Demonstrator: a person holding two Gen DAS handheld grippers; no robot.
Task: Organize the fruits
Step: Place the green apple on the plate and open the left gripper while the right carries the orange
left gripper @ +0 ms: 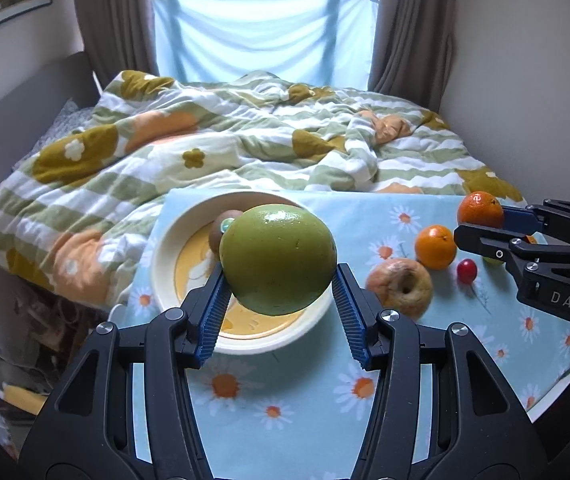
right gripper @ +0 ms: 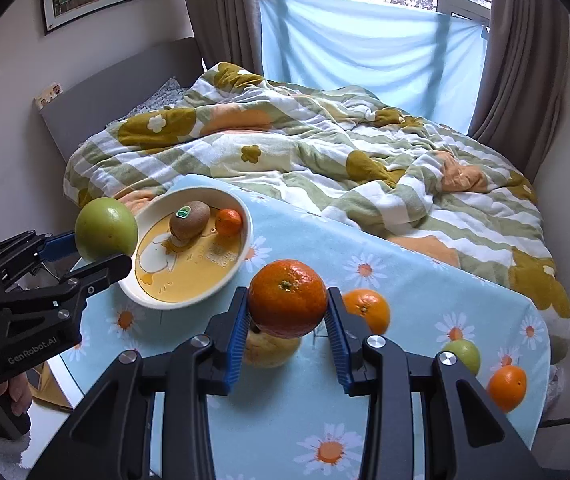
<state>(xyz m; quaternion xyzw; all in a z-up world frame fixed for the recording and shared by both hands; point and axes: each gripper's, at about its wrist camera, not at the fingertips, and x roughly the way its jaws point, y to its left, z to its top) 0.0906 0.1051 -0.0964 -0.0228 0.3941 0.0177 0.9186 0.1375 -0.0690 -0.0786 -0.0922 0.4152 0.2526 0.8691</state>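
Observation:
My left gripper (left gripper: 281, 280) is shut on a large green fruit (left gripper: 278, 259) and holds it above the near side of a cream and yellow plate (left gripper: 165, 264). A kiwi (left gripper: 221, 228) lies on the plate. In the right wrist view the plate (right gripper: 245, 216) holds the kiwi (right gripper: 189, 219) and a small orange (right gripper: 229, 222), and the green fruit (right gripper: 105, 229) hangs at its left rim. My right gripper (right gripper: 288, 308) is shut on an orange (right gripper: 288, 298) above the table; it shows in the left wrist view (left gripper: 480, 210) too.
On the daisy tablecloth (left gripper: 285, 408) lie an orange (left gripper: 435, 246), a pale bruised apple (left gripper: 400, 286) and a small red fruit (left gripper: 466, 271). The right wrist view shows two more oranges (right gripper: 369, 309) (right gripper: 507, 387) and a small green fruit (right gripper: 463, 354). A bed with a quilt (left gripper: 205, 144) stands behind.

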